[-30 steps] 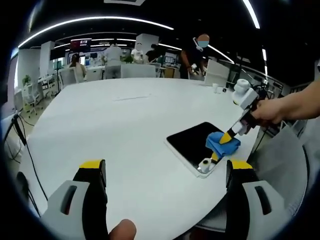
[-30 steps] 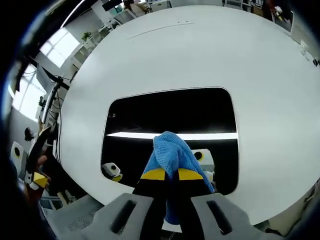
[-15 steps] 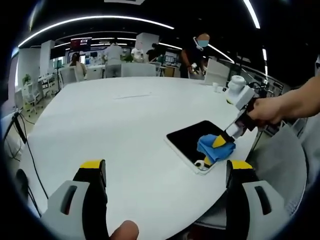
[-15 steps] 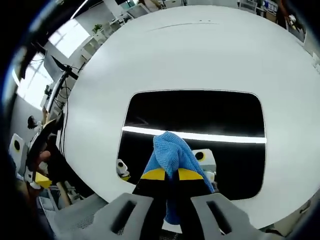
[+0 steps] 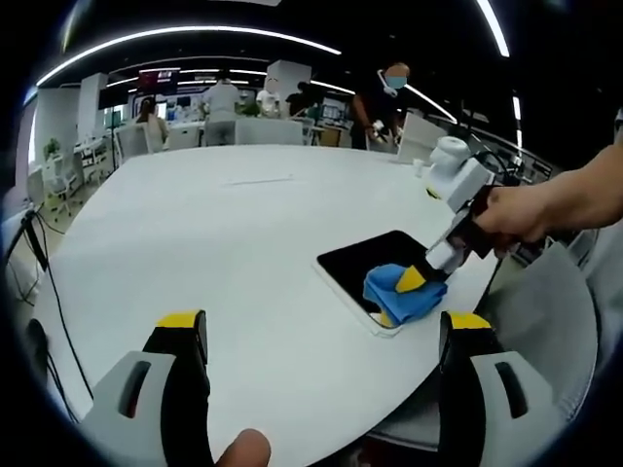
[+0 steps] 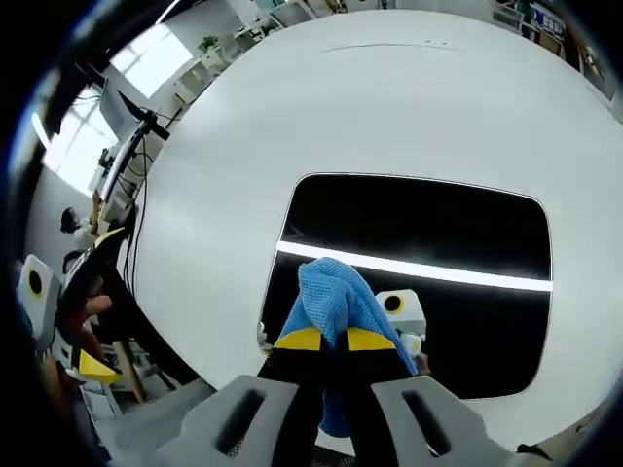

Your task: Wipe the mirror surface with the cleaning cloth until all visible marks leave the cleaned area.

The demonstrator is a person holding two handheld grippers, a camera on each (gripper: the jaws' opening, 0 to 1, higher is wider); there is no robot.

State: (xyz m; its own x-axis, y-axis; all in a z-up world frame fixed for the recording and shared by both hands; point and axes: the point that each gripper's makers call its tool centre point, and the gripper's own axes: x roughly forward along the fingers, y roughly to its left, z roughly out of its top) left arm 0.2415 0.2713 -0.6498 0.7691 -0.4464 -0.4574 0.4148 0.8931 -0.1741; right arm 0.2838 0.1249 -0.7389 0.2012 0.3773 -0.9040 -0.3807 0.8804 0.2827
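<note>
Surface (image 5: 234,243): large, white, round. Mirror (image 6: 428,233): dark rectangle lying flat near the surface's edge, reflecting a ceiling light strip. Cloth (image 6: 331,297): blue, bunched, resting on the mirror's near corner, seemingly pressed to the glass. Right gripper (image 6: 326,339): fingers closed on the cloth. Left gripper (image 5: 321,336): fingers spread wide, holding nothing, above the surface.
</note>
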